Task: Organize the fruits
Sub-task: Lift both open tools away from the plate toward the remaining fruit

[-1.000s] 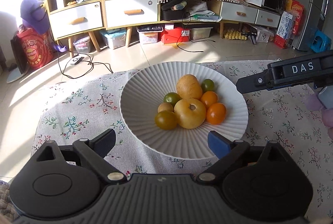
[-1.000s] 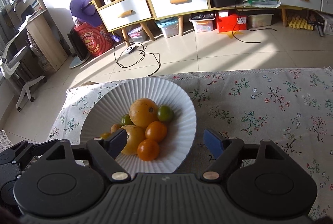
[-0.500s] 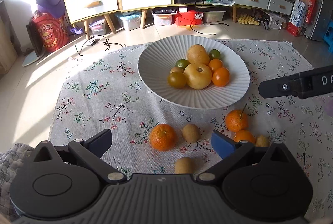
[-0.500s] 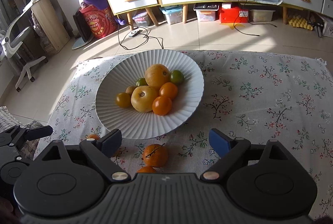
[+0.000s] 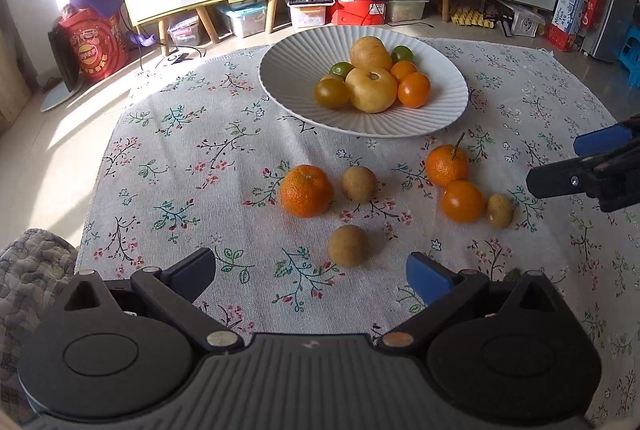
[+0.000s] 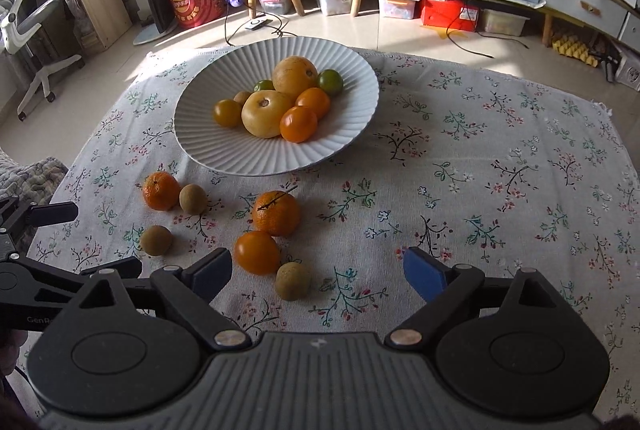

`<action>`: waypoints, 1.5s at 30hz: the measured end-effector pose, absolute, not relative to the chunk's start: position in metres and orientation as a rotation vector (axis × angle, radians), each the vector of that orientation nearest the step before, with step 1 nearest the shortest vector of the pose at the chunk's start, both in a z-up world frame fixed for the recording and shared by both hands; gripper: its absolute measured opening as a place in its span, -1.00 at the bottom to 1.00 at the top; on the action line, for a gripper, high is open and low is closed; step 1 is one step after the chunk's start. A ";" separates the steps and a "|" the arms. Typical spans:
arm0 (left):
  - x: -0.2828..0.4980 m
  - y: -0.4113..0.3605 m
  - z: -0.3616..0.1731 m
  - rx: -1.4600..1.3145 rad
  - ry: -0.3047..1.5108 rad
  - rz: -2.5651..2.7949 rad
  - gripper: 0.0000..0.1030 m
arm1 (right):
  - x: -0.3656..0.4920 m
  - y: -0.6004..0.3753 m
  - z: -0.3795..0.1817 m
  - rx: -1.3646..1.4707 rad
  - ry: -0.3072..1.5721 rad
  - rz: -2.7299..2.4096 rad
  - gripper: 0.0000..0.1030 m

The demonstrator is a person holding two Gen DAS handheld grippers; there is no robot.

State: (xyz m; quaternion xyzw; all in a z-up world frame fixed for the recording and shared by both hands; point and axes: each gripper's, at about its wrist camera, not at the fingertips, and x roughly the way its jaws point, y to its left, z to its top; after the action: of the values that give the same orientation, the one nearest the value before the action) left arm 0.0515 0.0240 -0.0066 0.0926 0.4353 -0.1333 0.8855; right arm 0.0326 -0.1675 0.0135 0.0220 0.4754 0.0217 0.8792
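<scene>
Your left tool (image 5: 308, 270) hangs over the near part of the tabletop (image 5: 180, 166) with its jaws spread wide and nothing between the pads; a small brown fruit (image 5: 348, 245) lies on the floral cloth just ahead of the gap. Your right tool (image 6: 318, 268) is likewise wide apart and empty, its jaws having just been opening, with nothing between them. Another small brown fruit (image 6: 293, 281) and a smooth orange fruit (image 6: 257, 252) lie touching each other just in front of its left finger.

The white ribbed plate (image 5: 292, 70) stands on the far side of the cloth and holds a heap of fruit: two large yellow ones, two smooth orange ones, small green ones and a yellow-green one. Loose on the cloth, nearer than the plate, lie a mandarin (image 5: 306, 190) with a brown fruit just to its right, and further right a stemmed mandarin (image 5: 446, 165) touching the smooth orange fruit below it. Your right tool's fingertips show at the right edge of the left view.
</scene>
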 end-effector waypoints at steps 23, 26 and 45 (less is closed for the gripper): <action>0.032 0.016 -0.043 0.246 0.866 -0.353 0.82 | 0.007 -0.141 -0.030 -0.143 1.116 0.096 0.77; 0.032 0.018 -0.047 0.216 0.829 -0.349 0.82 | 0.007 -0.139 -0.033 -0.172 1.102 0.103 0.75; 0.039 0.011 -0.042 0.172 0.781 -0.387 0.16 | 0.016 -0.140 -0.029 -0.211 0.992 0.116 0.16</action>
State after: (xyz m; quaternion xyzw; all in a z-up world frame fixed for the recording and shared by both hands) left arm 0.0392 0.0110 -0.0423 0.0830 0.3779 -0.1870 0.9029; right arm 0.0157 -0.1403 -0.0287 -0.1010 0.4746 0.0555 0.8726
